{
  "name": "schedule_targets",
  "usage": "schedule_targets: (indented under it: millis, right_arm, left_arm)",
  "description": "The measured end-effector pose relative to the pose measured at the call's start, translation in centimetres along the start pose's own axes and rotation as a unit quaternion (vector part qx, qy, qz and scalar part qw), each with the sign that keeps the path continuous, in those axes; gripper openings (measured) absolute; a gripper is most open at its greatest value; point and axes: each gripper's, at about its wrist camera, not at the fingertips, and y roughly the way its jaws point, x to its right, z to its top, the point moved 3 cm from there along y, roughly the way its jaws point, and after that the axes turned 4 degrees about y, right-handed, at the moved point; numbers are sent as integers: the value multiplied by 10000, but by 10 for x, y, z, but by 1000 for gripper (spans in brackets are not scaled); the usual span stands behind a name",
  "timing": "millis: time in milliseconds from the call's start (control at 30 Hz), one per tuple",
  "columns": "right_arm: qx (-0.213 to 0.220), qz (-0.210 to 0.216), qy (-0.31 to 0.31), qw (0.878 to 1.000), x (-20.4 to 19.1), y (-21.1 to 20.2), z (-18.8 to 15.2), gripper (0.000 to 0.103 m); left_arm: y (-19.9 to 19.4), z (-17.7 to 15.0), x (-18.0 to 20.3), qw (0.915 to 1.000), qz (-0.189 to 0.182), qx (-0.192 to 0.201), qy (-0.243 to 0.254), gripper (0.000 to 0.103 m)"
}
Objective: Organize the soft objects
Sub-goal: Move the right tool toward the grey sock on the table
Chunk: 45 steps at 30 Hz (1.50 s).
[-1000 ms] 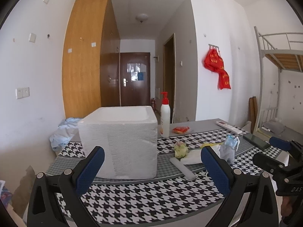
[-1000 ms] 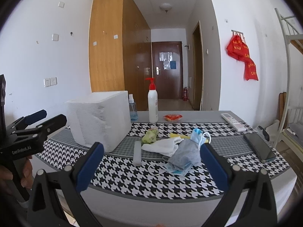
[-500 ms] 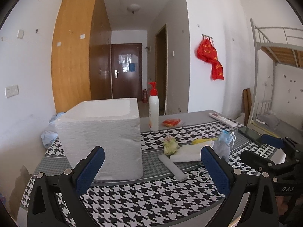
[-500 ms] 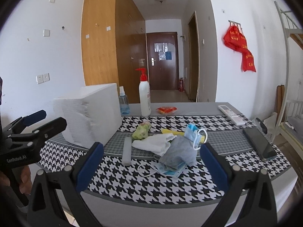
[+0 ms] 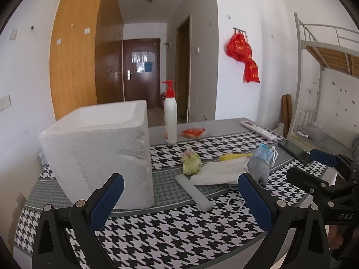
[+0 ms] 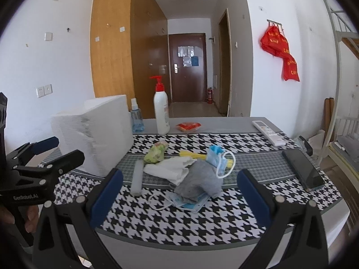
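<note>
Left gripper (image 5: 179,199) held with blue-padded jaws spread wide, nothing between them, hovering over the near edge of the black-and-white houndstooth tablecloth (image 5: 157,242). Straight ahead and slightly left of it, a tall white foam box (image 5: 98,154), open at the top. Ahead and to its right, the pile of soft things: a crumpled green-and-pink cloth bundle (image 5: 190,162), a folded white cloth (image 5: 221,172), a grey fabric pouch (image 5: 258,170) topped by a blue face mask (image 5: 264,153), a yellow strip (image 5: 235,156) behind them. A pale translucent bar (image 5: 194,191) lying just in front of the white cloth. Beyond, a white pump bottle with red top (image 5: 170,116) standing upright.

Right gripper (image 6: 179,192) likewise wide open and empty, poised above the near table edge, pointing directly at the pile. Grey pouch (image 6: 199,179) dead ahead between the fingers' line, lying on another blue mask (image 6: 190,202) with a white ear loop trailing left. White cloth (image 6: 172,168) and green bundle (image 6: 156,153) ahead and slightly left; foam box (image 6: 96,132) farther left. Black phone (image 6: 303,170) and white remote control (image 6: 268,132) off to the right, well apart from the pile. Small clear spray bottle (image 6: 135,117) beside the pump bottle (image 6: 161,112); red-orange packet (image 6: 188,126) just right of it.
</note>
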Motion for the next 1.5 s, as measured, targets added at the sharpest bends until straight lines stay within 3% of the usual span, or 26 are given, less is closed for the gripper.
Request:
schedule_targets:
  millis: [800,1067,1267,1500]
  right_arm:
    - [-539,-89,246,9982,35,46,-11,103]
    - [-709,-164,166,9972,41,59,-16,102]
    - [-814,-47,180,9965,45,65,-19,96]
    - [-936,190,190,9952,45,74,-23,86]
  left_arm:
    - [62,-12,21,9964,-197,-826,49,102]
    - [82,-20,22,9933,23,-1160,8,102]
    - [93,-21,29,9911,26,-1334,16,100]
    - [109,-27,34,9859,111,-1668,82,91]
